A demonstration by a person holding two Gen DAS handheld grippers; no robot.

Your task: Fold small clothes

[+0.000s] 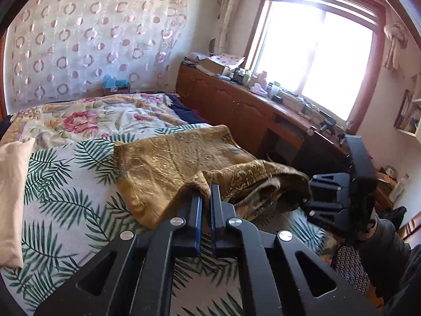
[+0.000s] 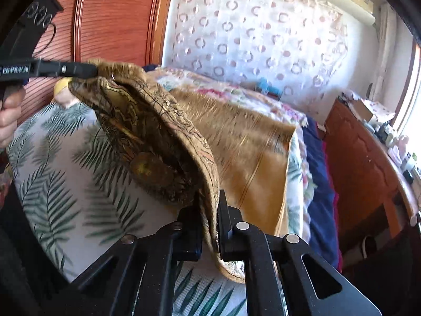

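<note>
Your left gripper (image 1: 206,193) and right gripper (image 2: 209,205) each clamp an edge of the golden garment (image 1: 171,163), which lies across the bed (image 1: 65,184) toward twelve o'clock. It looks light, limp and slippery, so grip the hems.

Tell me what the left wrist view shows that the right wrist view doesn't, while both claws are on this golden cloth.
Left wrist only: the bright window and a pale pillow at the bed's edge.
Right wrist only: the reddish wooden headboard and the person's hand holding the other tool.
Both: the golden cloth lifted off the palm-leaf sheet, the left claw and right claw each shut on an edge of it, and the circle-patterned curtain.
</note>
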